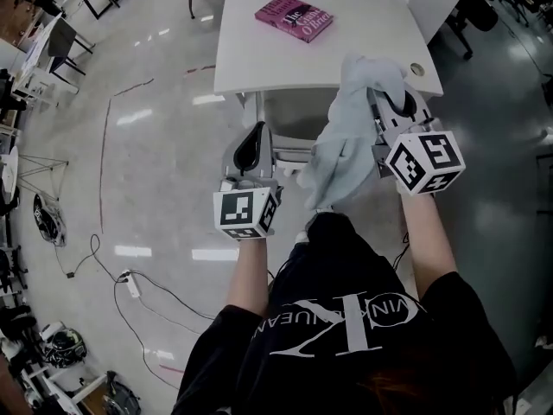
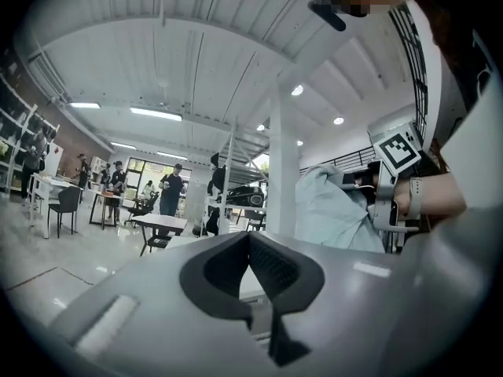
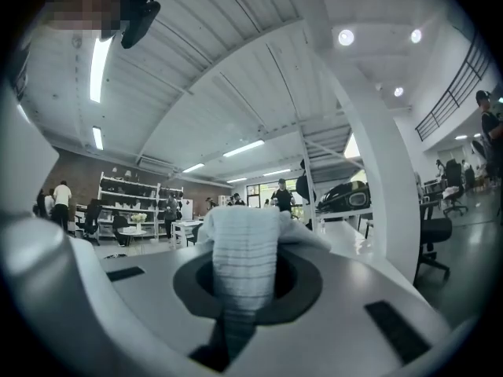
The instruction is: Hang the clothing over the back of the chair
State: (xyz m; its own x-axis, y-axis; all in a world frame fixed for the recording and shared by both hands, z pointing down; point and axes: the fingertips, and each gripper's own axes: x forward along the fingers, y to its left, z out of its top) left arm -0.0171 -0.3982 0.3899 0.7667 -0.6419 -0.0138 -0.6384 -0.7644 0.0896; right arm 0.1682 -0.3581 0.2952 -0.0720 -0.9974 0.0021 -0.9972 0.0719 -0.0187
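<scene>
A pale grey-blue garment (image 1: 346, 145) hangs from my right gripper (image 1: 384, 89), which is shut on a ribbed edge of it (image 3: 244, 242). The cloth droops down toward the person's lap. In the right gripper view the jaws (image 3: 245, 267) close on the fabric. My left gripper (image 1: 256, 134) is level, to the left of the garment and apart from it, its jaws (image 2: 250, 238) shut with nothing between them. In the left gripper view the garment (image 2: 334, 210) and right gripper show at the right. The chair (image 1: 289, 115) is tucked under the white table (image 1: 251, 63), just ahead of both grippers.
A pink book (image 1: 294, 17) lies on the table's far side. Cables and a power strip (image 1: 130, 284) trail over the floor at left. A white pillar (image 2: 281, 171) stands ahead. Other tables, black chairs and several people are in the background.
</scene>
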